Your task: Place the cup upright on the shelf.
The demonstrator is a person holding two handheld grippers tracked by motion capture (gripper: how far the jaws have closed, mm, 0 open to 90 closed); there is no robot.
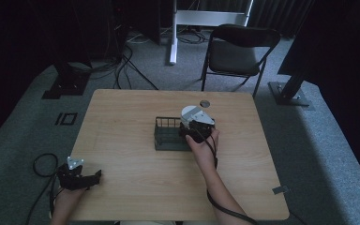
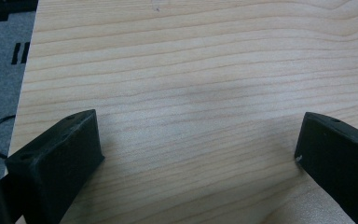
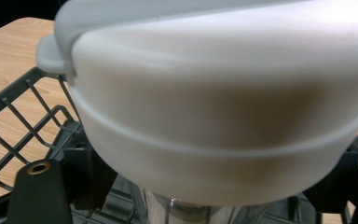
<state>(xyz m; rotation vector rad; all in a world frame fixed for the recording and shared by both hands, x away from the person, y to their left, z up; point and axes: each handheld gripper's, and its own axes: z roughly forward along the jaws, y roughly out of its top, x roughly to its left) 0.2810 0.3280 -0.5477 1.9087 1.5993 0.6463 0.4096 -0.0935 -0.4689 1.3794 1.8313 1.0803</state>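
The right gripper (image 1: 196,132) holds a white lidded container (image 3: 219,107) at the right end of the dark wire basket (image 1: 165,136) in the middle of the table (image 1: 122,136); the container sits close between the jaws, which seem clamped on it, though the contact itself is hidden. Judging from this, the step is setting the container into or lifting it out of the basket, so keep it upright, move straight up or down and clear the wire rim. The left gripper (image 1: 88,178) rests wide open at the table's near left corner, gripping nothing.
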